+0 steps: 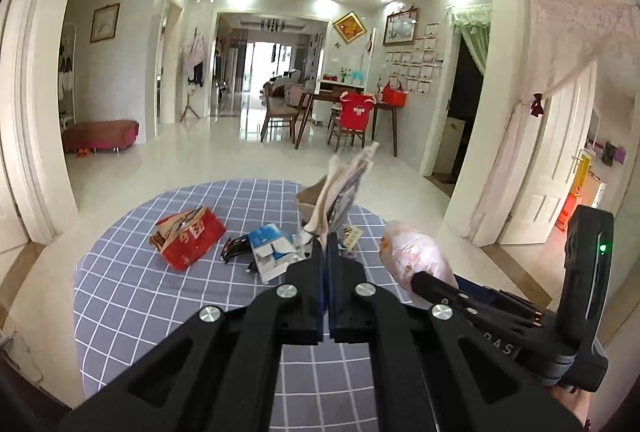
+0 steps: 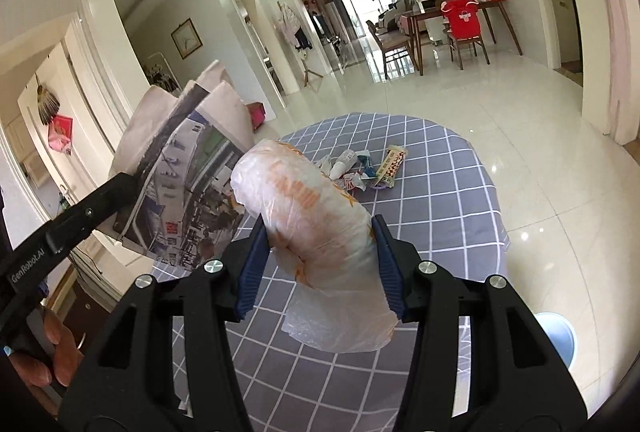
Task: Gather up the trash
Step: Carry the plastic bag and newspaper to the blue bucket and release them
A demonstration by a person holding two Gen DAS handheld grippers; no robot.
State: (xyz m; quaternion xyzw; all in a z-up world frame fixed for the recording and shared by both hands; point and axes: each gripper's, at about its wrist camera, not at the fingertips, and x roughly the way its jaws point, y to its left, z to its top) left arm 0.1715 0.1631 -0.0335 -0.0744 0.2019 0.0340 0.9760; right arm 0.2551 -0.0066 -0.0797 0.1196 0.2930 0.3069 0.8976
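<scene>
A: We have both grippers loaded. Our left gripper [image 1: 327, 237] is clenched on the newspaper [image 2: 188, 168], which stands up out of the jaws in a loose fold. Our right gripper [image 2: 318, 236] is grasping the plastic bag [image 2: 316, 232], a bulging wad pressed between the blue pads [image 2: 252, 264].

B: What worries us most?

A: The bag. It is slick and soft, and much of it hangs below the pads, so we judge it could squeeze out if we swing fast. The newspaper is held only at one end; a quick turn could make it flap or slide free.

B: And the rest of the trash?

A: On the table [image 1: 132, 296]: a red carton [image 1: 188, 238], a blue-and-white packet [image 1: 272, 248], a brown box [image 1: 310, 198] at the far edge, and in the right view a heap of wrappers [image 2: 366, 168]. The two grippers sit close together, so we could knock one load with the other.

B: Where is there room?

A: The near part of the cloth is bare, and tiled floor lies open all round the table. A blue bin [image 2: 558, 336] shows low at the right edge of the table, beside our right gripper; that looks like the drop spot, though we cannot see inside it.
</scene>
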